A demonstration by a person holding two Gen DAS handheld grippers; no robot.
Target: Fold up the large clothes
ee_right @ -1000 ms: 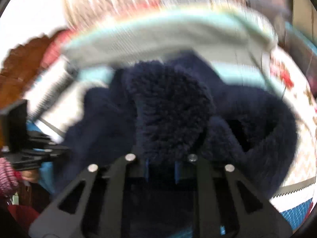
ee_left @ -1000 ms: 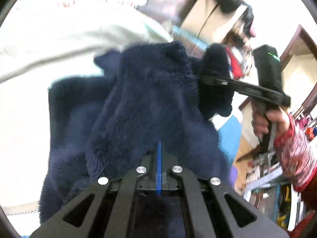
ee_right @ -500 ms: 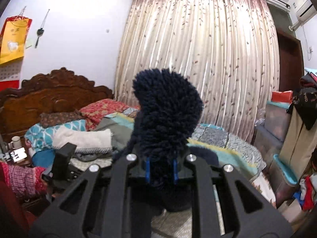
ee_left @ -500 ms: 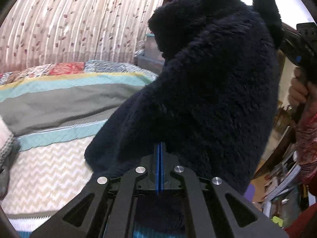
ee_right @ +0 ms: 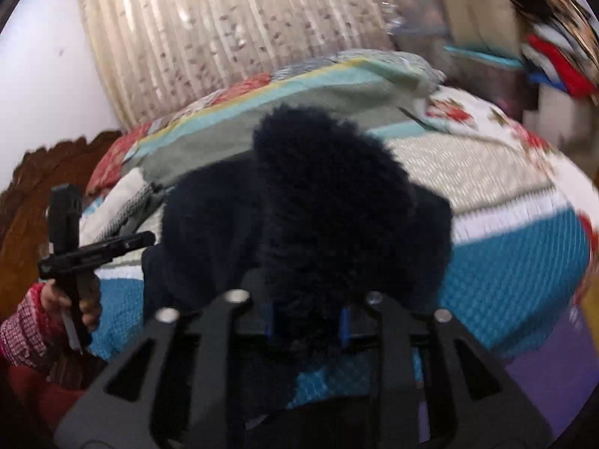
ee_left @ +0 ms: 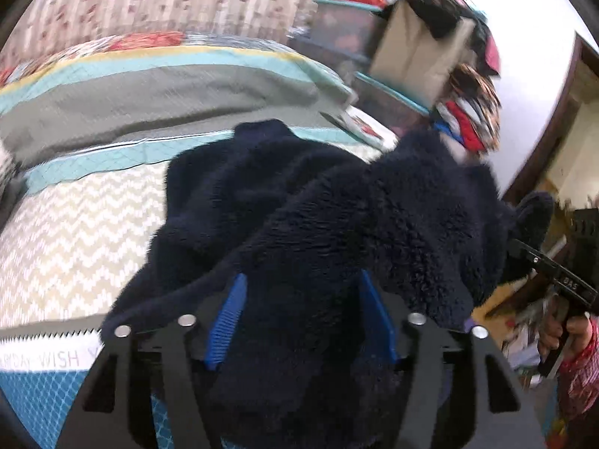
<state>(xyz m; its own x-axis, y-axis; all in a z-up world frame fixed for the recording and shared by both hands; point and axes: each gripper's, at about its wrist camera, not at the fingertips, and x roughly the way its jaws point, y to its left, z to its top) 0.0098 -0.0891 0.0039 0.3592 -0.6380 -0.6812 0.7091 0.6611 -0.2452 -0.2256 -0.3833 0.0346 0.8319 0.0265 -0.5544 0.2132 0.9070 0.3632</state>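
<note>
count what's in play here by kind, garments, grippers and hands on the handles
dark navy fleece garment: 1
grippers: 2, left gripper and right gripper
hands on handles: 2, left hand and right hand
total: 5

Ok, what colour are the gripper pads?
Blue, ridged; the left gripper's pads show clearest in the left wrist view.

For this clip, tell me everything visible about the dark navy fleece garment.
The navy fleece garment is thick, fluffy pile, very dark blue, bunched in rumpled folds with no clear shape showing. It lies partly on the bed's chevron quilt and drapes over both tools. A fold sits between the blue pads of the left hand-held gripper, whose jaws have just been opening and stand apart. Another tuft rises between the pads of the right hand-held gripper, also just opening. Motion blur hides finer detail.
</note>
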